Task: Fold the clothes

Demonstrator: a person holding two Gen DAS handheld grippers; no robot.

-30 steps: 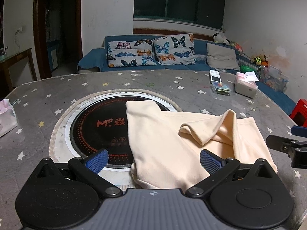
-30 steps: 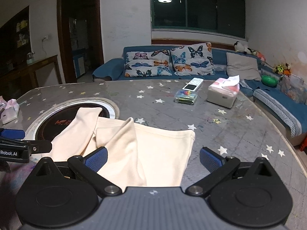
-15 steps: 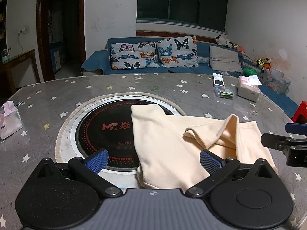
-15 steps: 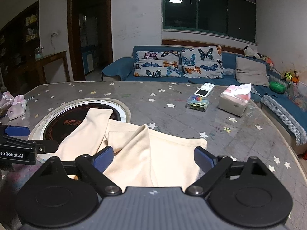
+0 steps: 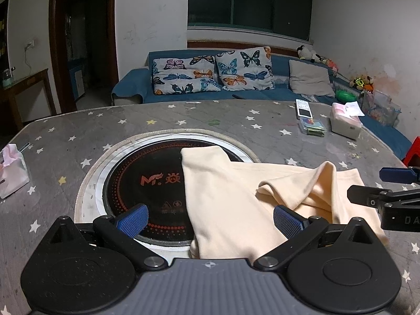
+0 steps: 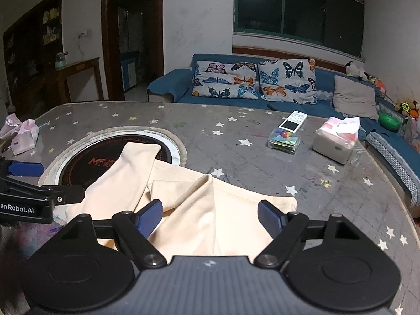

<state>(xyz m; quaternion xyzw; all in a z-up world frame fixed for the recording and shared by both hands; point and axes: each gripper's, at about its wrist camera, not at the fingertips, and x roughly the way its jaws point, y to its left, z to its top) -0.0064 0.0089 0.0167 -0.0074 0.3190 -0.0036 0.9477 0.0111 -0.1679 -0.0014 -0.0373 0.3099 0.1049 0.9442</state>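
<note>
A blue sofa [image 6: 325,97] with butterfly cushions [image 6: 225,80] runs along the far wall under a dark window. In front of it spreads the grey, star-printed tabletop [image 6: 236,120], with a round black hotplate [image 5: 147,181] set into it.

A cream garment [image 5: 236,204] lies rumpled on the tabletop near its front edge. One end lies over the hotplate and a raised fold stands up in the middle [image 6: 207,181].

The left tongs [image 5: 208,219] hang wide above the garment's near left part, pads clear of the cloth. The right tongs [image 6: 210,216] are closing, with the raised fold between the pads but not yet pinched.

Farther back on the right sit a tissue box [image 6: 337,137], a small clear box of coloured bits [image 6: 284,141] and a white remote [image 6: 292,122]. A pink tissue pack [image 5: 11,169] lies at the left edge.
</note>
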